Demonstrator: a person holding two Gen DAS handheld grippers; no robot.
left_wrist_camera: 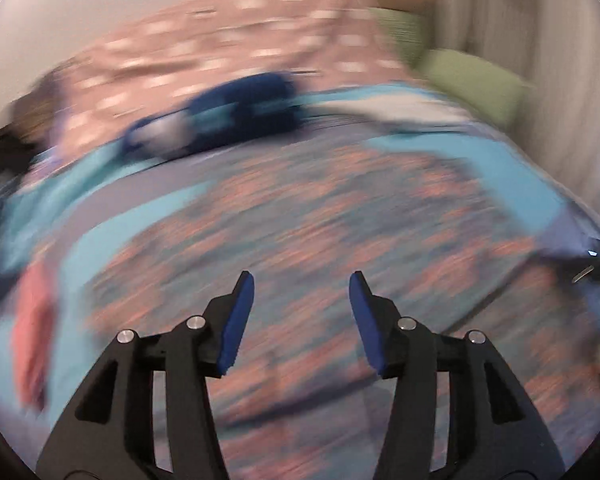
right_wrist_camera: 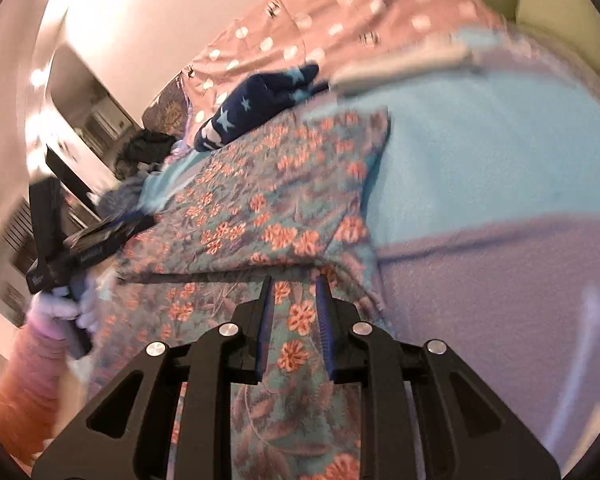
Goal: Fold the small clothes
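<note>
A floral garment (left_wrist_camera: 300,216), teal with orange flowers, lies spread on a light blue and lilac blanket (left_wrist_camera: 500,168). The left wrist view is blurred. My left gripper (left_wrist_camera: 302,284) hangs over the garment, open, with nothing between its blue pads. In the right wrist view the floral garment (right_wrist_camera: 260,200) is folded over on itself. My right gripper (right_wrist_camera: 294,280) is shut on its near edge, and cloth fills the narrow gap between the fingers. The left gripper (right_wrist_camera: 136,220) shows at the garment's left edge, held by a gloved hand (right_wrist_camera: 60,308).
A navy garment with pale stars (right_wrist_camera: 260,96) lies behind the floral one, in front of a pink dotted cover (right_wrist_camera: 340,8). Green pillows (left_wrist_camera: 472,76) sit at the back right. A pink cloth (left_wrist_camera: 34,340) lies at the left, and a dark pile (right_wrist_camera: 148,148) at the bed's far-left edge.
</note>
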